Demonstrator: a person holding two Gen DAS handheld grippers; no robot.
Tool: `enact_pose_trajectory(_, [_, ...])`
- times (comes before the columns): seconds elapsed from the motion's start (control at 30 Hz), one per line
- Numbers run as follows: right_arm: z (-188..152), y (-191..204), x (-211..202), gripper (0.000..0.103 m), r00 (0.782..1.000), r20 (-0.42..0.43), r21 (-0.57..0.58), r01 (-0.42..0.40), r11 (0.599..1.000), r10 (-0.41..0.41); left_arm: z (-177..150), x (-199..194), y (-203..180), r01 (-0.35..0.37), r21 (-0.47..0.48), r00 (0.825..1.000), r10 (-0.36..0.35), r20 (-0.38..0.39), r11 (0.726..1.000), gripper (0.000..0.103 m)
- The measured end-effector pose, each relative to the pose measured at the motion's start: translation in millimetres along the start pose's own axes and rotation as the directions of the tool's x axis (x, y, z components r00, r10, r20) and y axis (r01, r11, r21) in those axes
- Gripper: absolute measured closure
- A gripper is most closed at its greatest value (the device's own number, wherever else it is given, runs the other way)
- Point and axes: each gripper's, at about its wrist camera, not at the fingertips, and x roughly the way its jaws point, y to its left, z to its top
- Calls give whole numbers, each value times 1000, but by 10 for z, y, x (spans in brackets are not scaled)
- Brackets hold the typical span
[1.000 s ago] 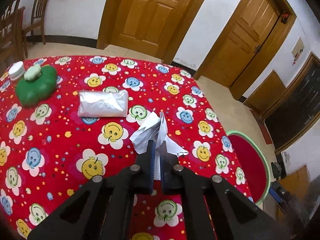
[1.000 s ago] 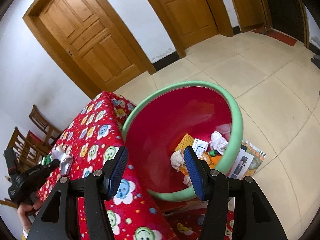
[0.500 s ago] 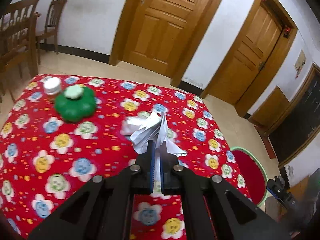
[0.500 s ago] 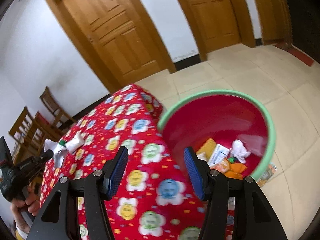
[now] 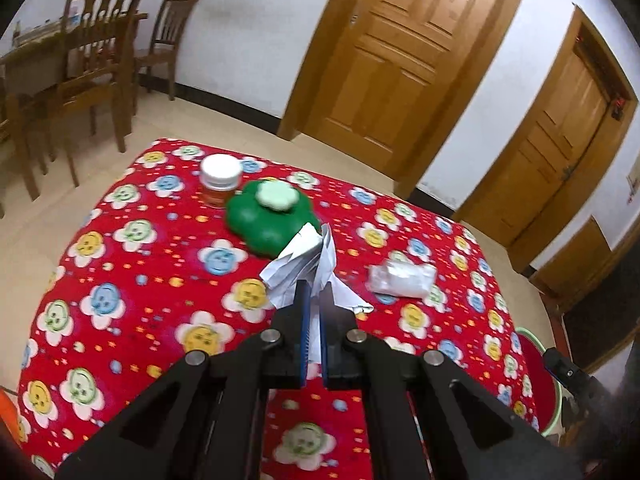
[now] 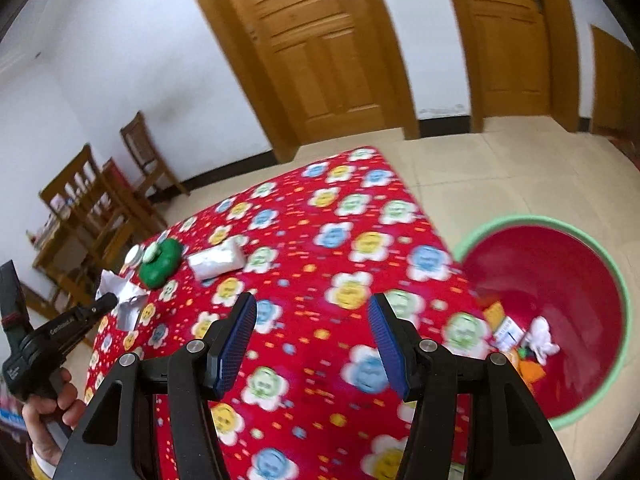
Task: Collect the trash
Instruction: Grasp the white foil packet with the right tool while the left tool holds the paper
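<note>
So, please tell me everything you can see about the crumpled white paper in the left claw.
The crumpled white paper is a creased, folded sheet, white with grey shadows in its folds. The left claw is shut on its lower part, and the rest fans upward and sideways above the fingertips. It is held in the air over the red flowered tablecloth, in front of the green clover-shaped object.

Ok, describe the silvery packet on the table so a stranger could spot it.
On the red flowered tablecloth, look just right of the green clover-shaped container. The silvery plastic packet lies flat there, the only shiny, pillow-shaped item, unlike the crumpled white paper pinched in the left gripper.
</note>
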Motion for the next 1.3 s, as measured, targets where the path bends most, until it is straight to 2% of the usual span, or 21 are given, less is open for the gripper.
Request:
enact_pose_trajectory(0.17, [87, 317, 296, 43, 998, -54, -57, -33, 998, 30, 35, 29, 191, -25, -34, 1000, 25, 10, 999, 101])
enact_pose_trajectory(0.27, [149, 500, 480, 32, 997, -69, -87, -40, 995, 34, 58, 54, 278, -37, -47, 999, 37, 18, 998, 101])
enact_pose_trajectory(0.6, [211, 866, 986, 27, 992, -122, -111, -49, 993, 35, 78, 142, 460, -85, -80, 996, 87, 30, 993, 101])
enact_pose_trajectory(0.87, [174, 1007, 1301, 23, 991, -132, -119, -17, 993, 2, 124, 217, 574, -125, -95, 991, 129, 37, 988, 101])
enact_pose_trajectory(1.0, [189, 1087, 1388, 14, 994, -110, -155, -2, 988, -15, 114, 264, 595, -131, -97, 990, 135, 28, 987, 101])
enact_pose_trajectory(1.3, [208, 1217, 1658, 13, 991, -109, -235, 46, 971, -73, 78, 316, 517, -144, -57, 989, 146, 21, 988, 101])
